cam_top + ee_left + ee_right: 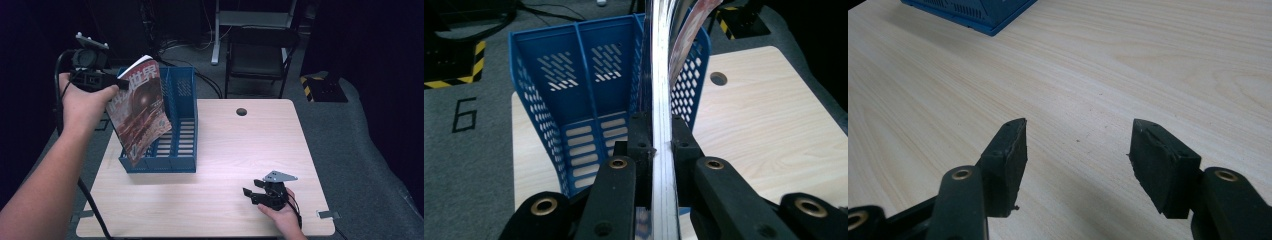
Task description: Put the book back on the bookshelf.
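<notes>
The left gripper [116,85] pinches a magazine [142,107] by its edge, holding it tilted in the air above the left compartments of the blue file rack [182,125]. The right gripper [252,191] rests on the table [240,145] well to the right of the rack, its fingers [1008,155] spread with nothing between them.

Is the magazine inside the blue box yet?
Not yet. The left gripper holds the magazine tilted above the blue box.
</notes>
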